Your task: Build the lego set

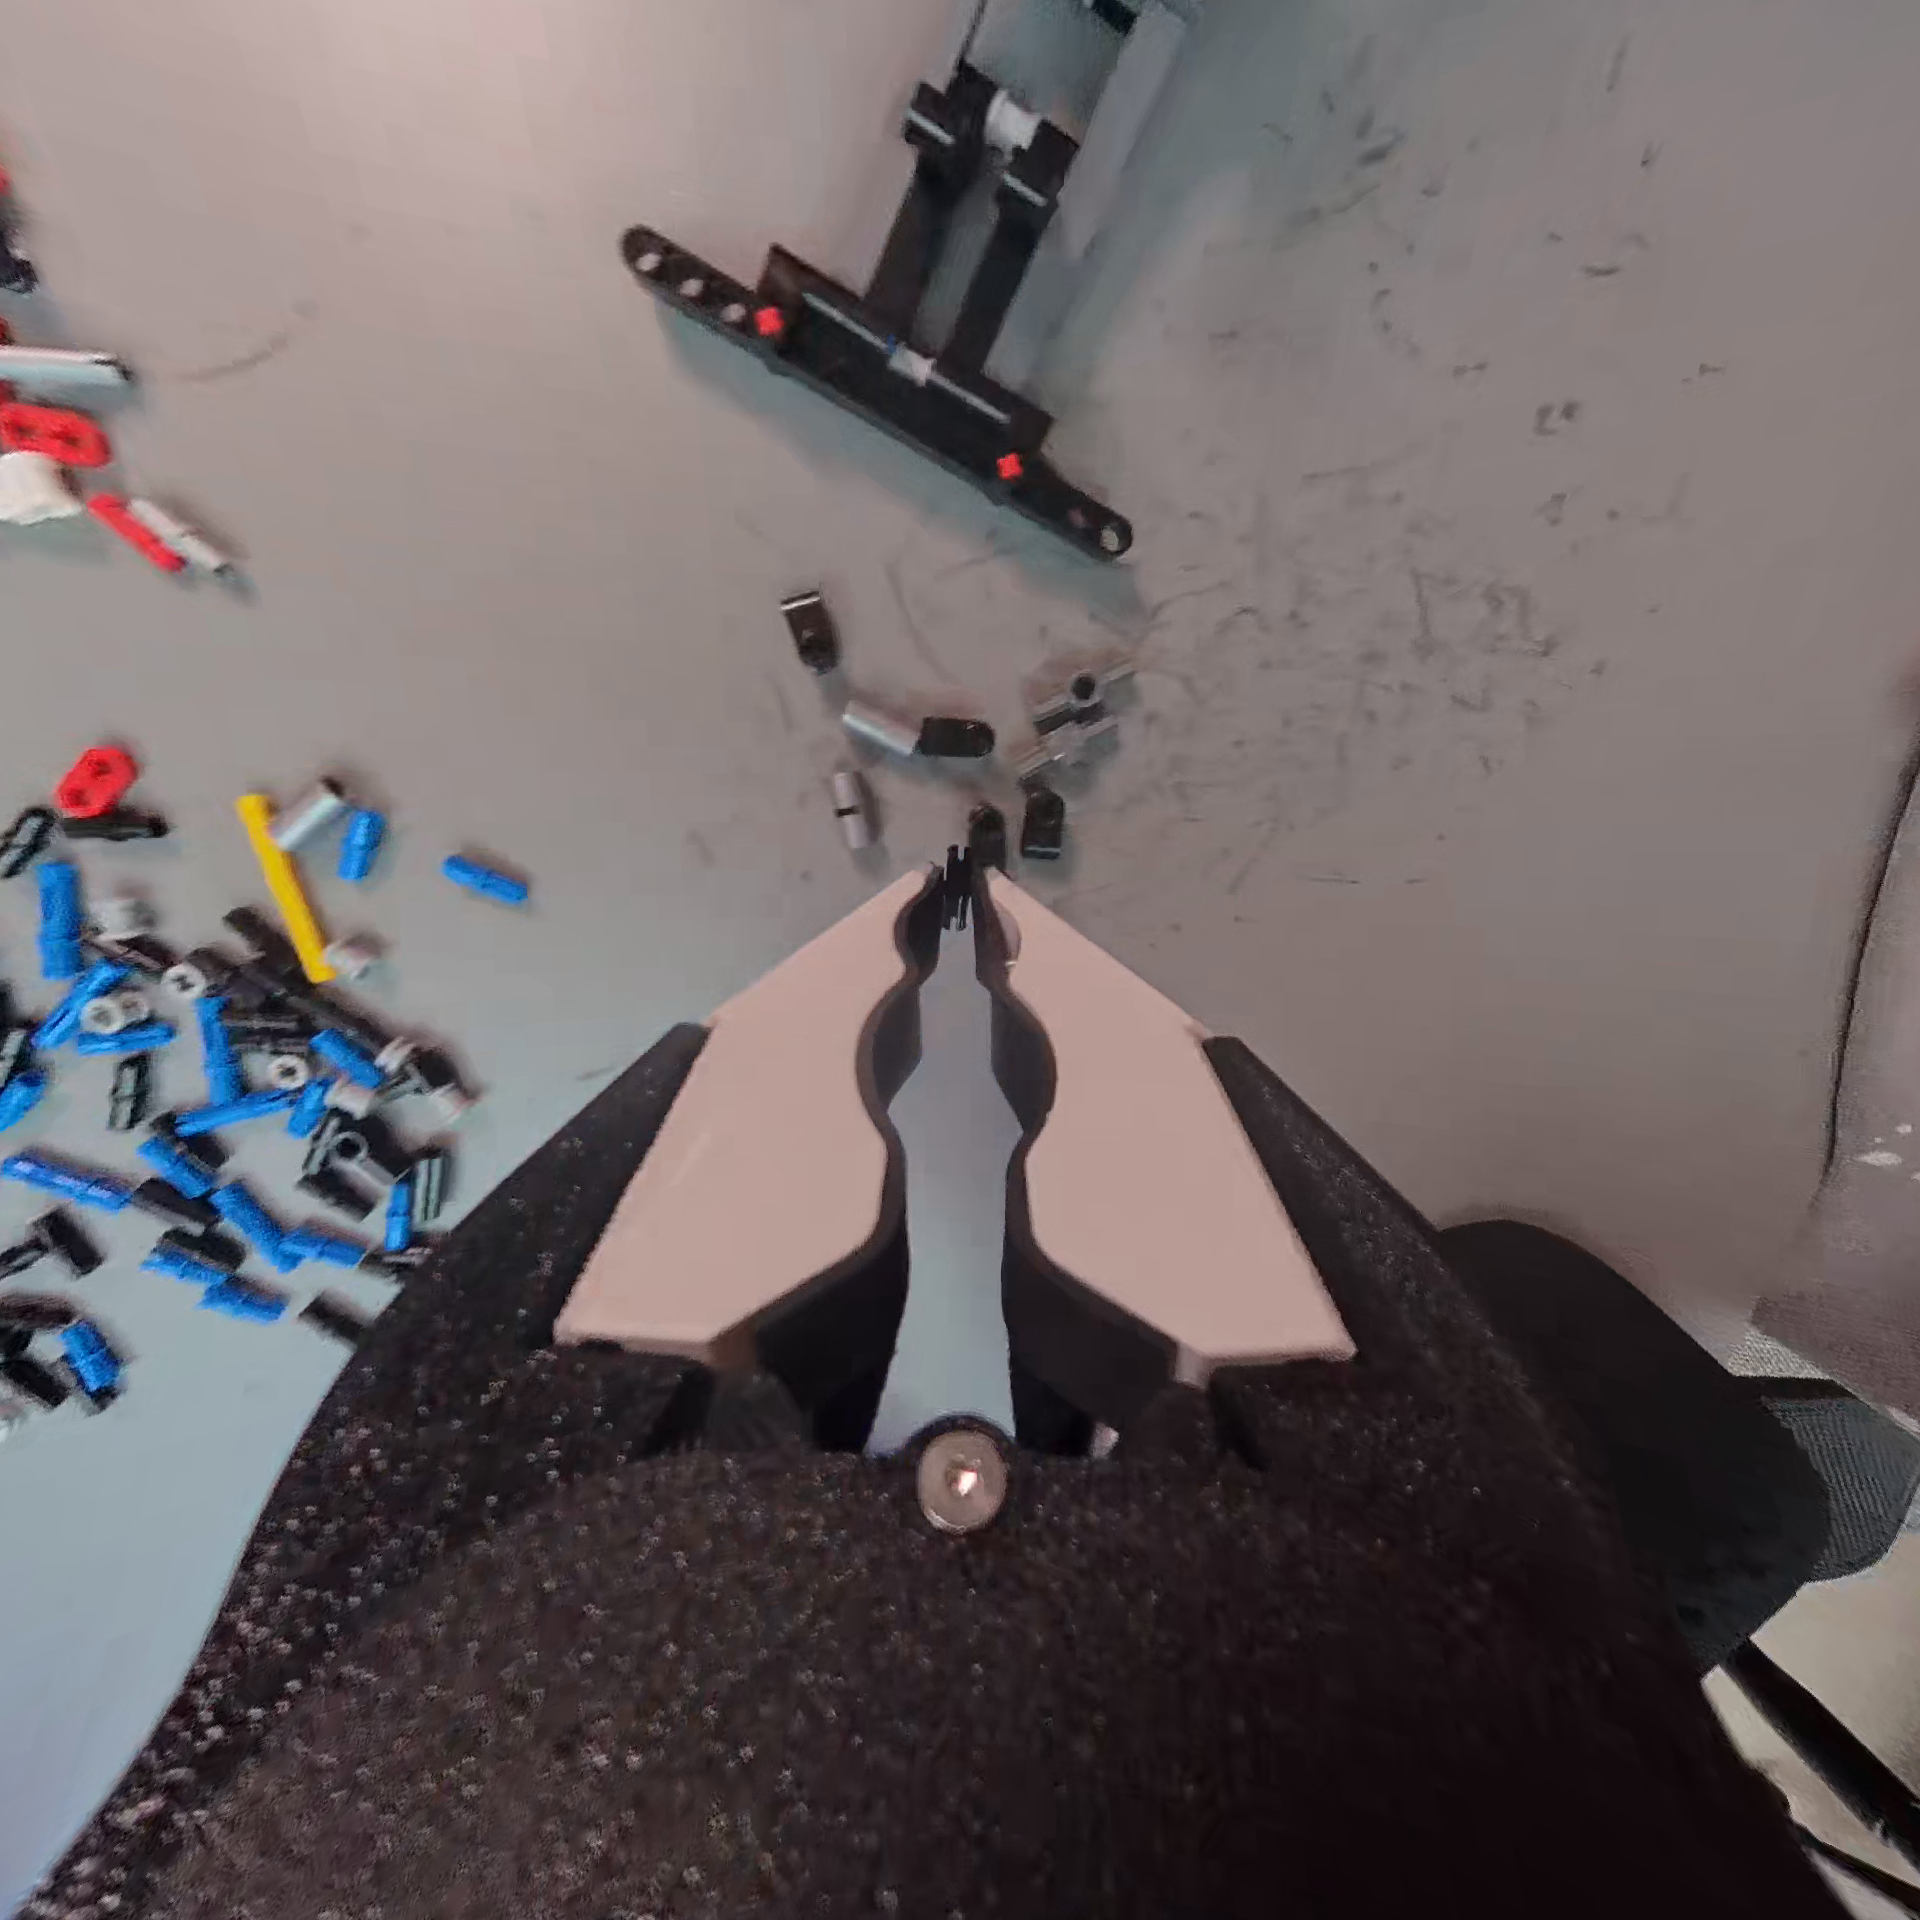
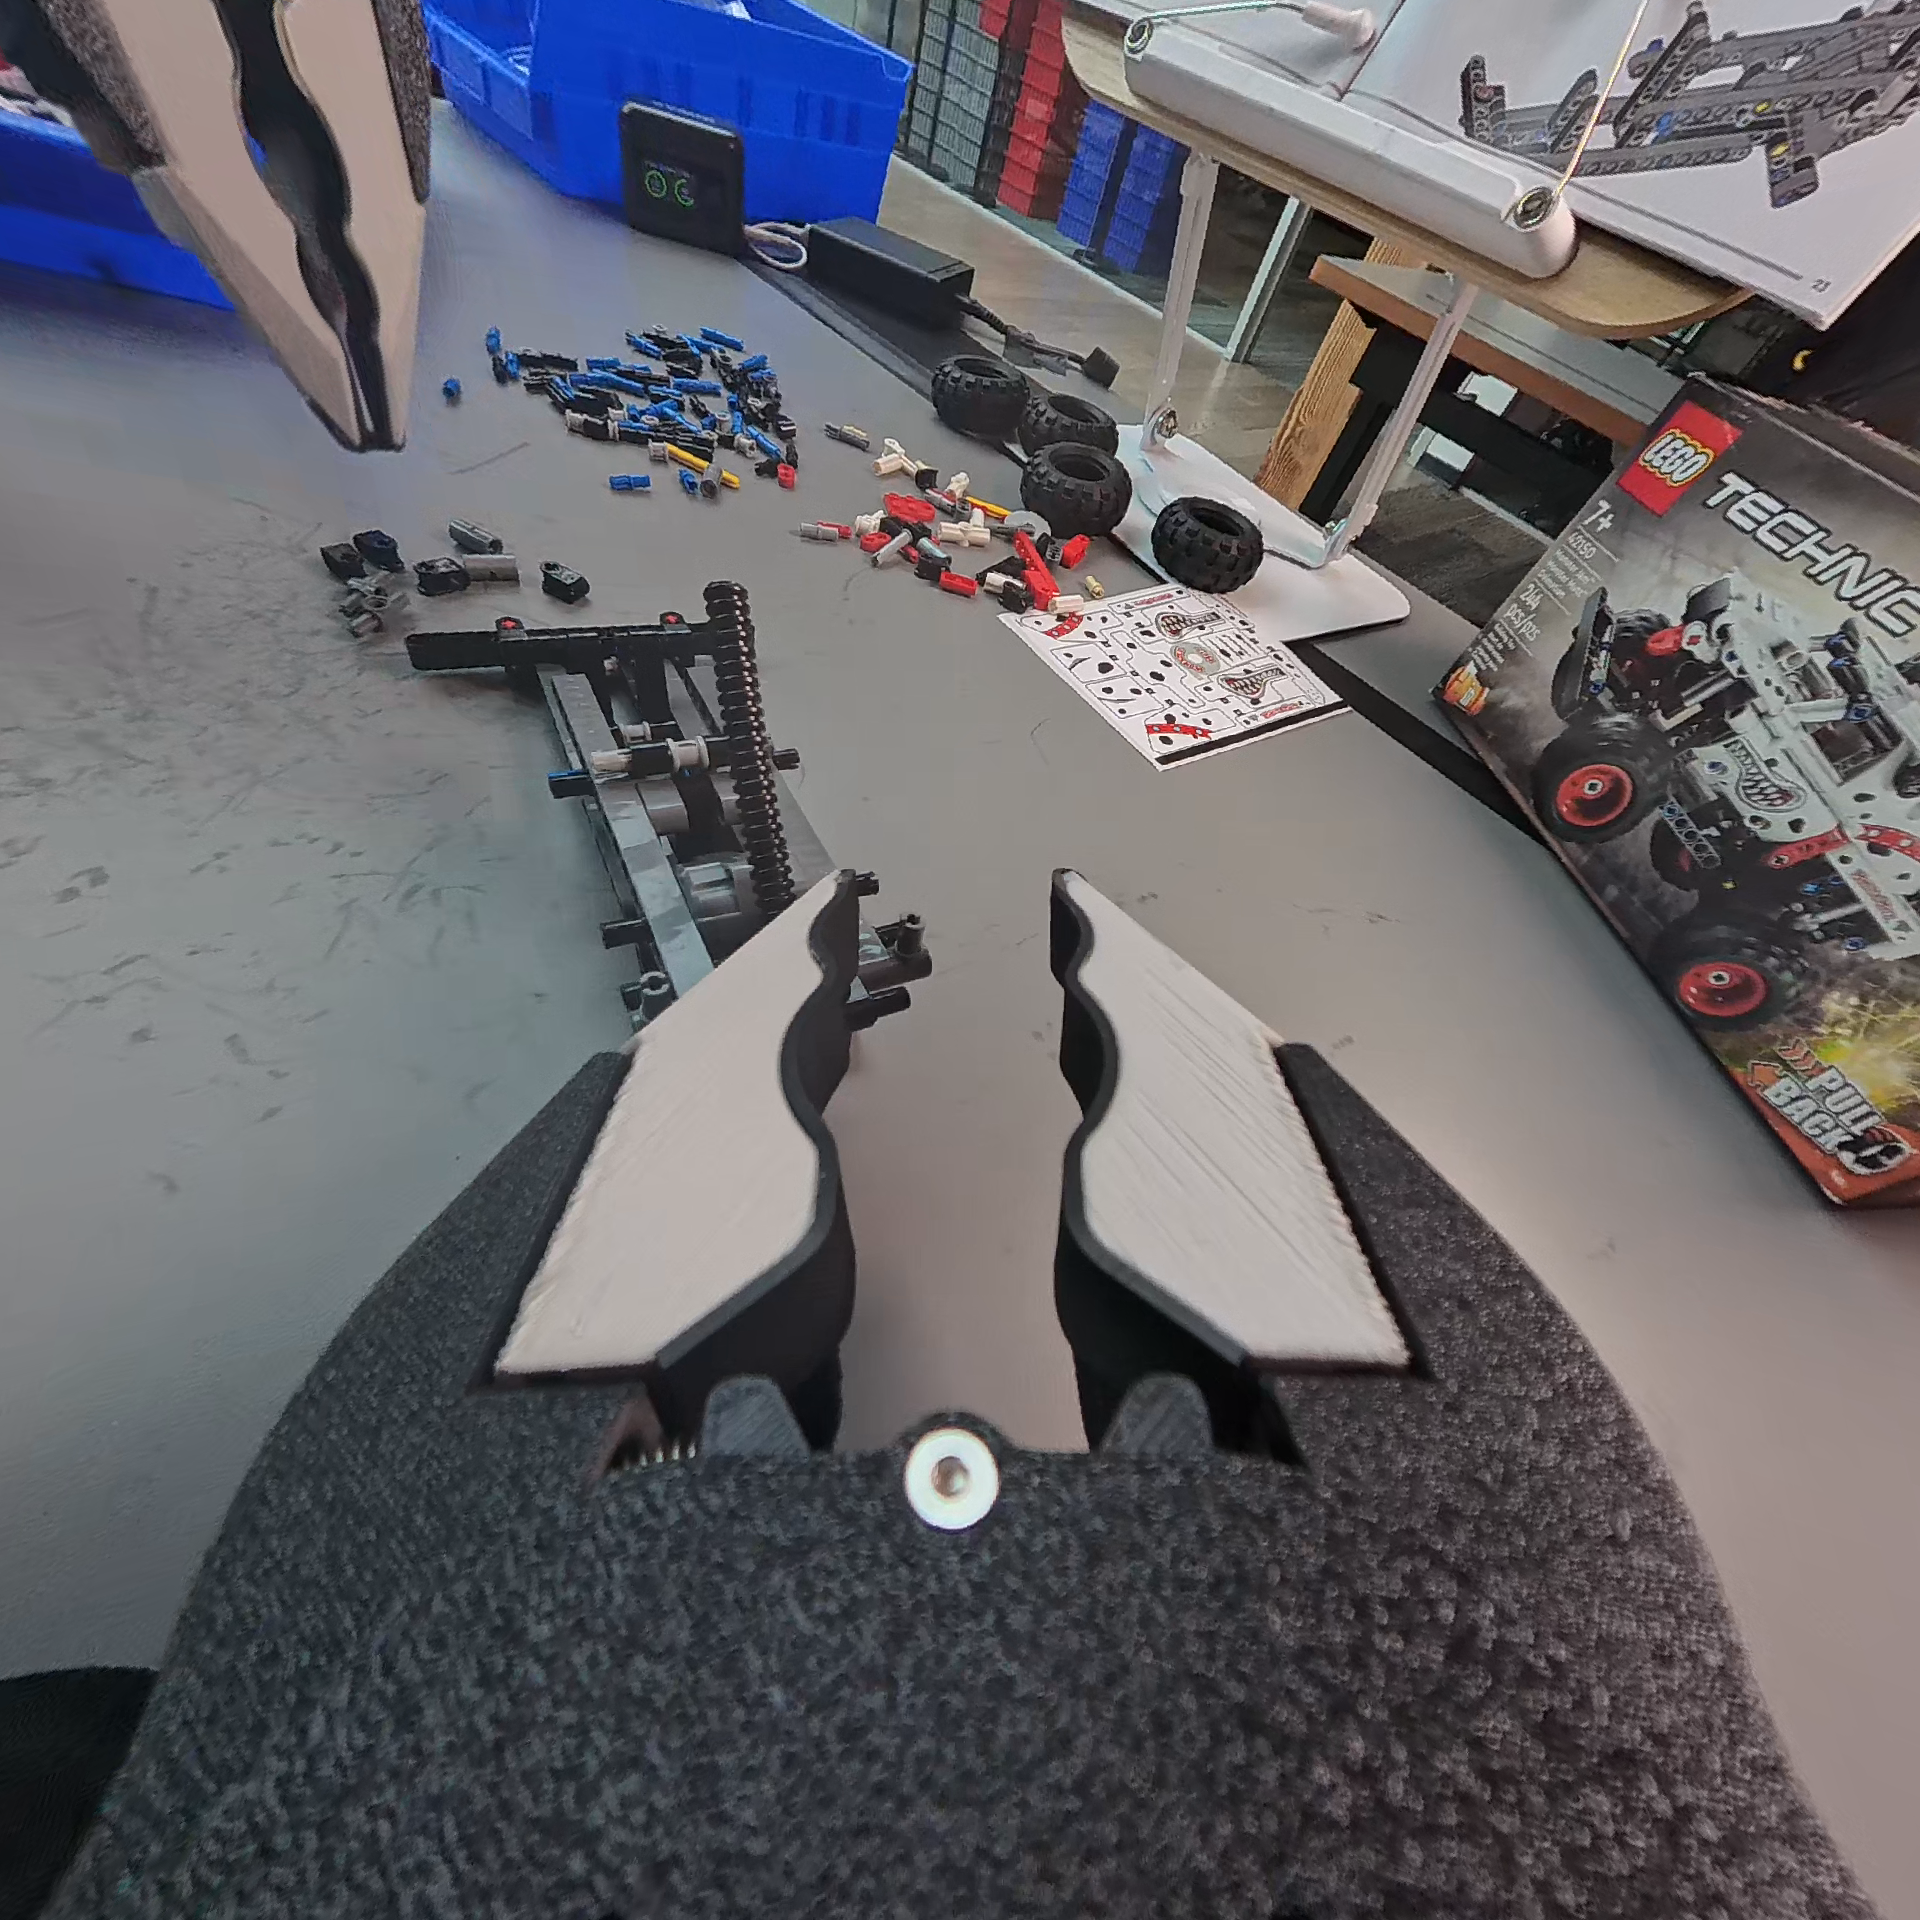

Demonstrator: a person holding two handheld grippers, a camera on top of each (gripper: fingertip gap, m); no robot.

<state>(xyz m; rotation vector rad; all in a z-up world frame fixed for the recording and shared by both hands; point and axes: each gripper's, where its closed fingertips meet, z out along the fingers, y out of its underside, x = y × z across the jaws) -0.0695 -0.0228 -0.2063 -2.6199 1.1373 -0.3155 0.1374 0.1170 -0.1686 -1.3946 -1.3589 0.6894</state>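
Note:
My left gripper (image 1: 961, 891) is shut on a small black pin (image 1: 953, 868) and holds it just above a cluster of small black and grey connectors (image 1: 935, 732). In the right wrist view the left gripper (image 2: 364, 431) hangs above the table at the top left. The black and grey chassis assembly (image 1: 883, 353) lies beyond the cluster. My right gripper (image 2: 956, 883) is open and empty. Its left fingertip (image 2: 842, 904) overlaps the near end of the chassis (image 2: 665, 748), which carries a black coil spring (image 2: 748, 748).
A pile of blue and black pins (image 2: 665, 405) (image 1: 208, 1122) and red and white parts (image 2: 956, 540) lie farther back. Several black tyres (image 2: 1081, 468), a sticker sheet (image 2: 1174, 665), the set's box (image 2: 1714, 810), a booklet on a stand (image 2: 1662, 135) and blue bins (image 2: 665, 83) ring the table. The left gripper's tips are roughly 25 cm from the right gripper's.

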